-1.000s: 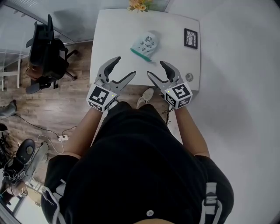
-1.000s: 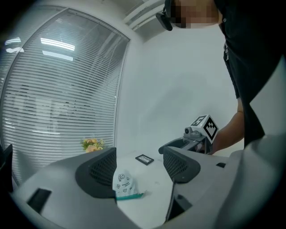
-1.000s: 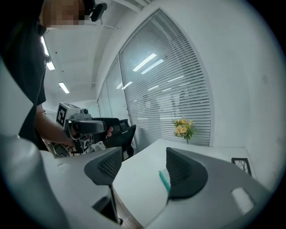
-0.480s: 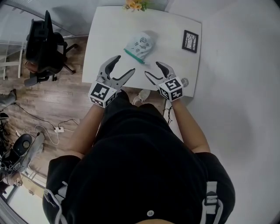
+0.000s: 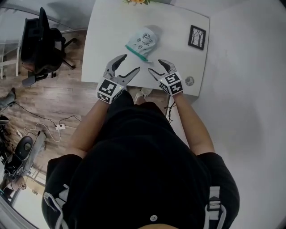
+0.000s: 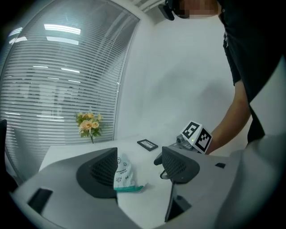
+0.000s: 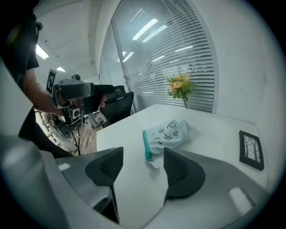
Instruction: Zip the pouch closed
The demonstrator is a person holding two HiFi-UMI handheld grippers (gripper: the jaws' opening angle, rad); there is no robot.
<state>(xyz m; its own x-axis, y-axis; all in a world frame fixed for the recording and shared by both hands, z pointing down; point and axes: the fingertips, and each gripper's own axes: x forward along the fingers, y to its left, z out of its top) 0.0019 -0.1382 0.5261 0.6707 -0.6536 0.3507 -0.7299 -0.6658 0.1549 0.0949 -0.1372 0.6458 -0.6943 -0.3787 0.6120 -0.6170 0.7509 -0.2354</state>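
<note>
A pale blue printed pouch (image 5: 143,40) with a green zip edge (image 5: 136,53) lies on the white table (image 5: 109,27). The zip edge faces me. My left gripper (image 5: 128,65) hovers open just short of the pouch, to its near left. My right gripper (image 5: 156,66) is open to its near right; its jaws have just been closing a little, with nothing between them. In the left gripper view the pouch (image 6: 123,171) shows beyond the left gripper (image 6: 140,172), partly behind one jaw. In the right gripper view the pouch (image 7: 169,133) lies ahead of the right gripper (image 7: 140,167).
A small black picture frame (image 5: 196,37) lies at the table's far right. Yellow flowers (image 5: 137,2) stand at the back edge. A small round object (image 5: 189,81) sits near the front right corner. A black office chair (image 5: 38,44) stands left of the table.
Both grippers have come down and forward towards the table and now sit closer to the pouch. Neither has touched it.
</note>
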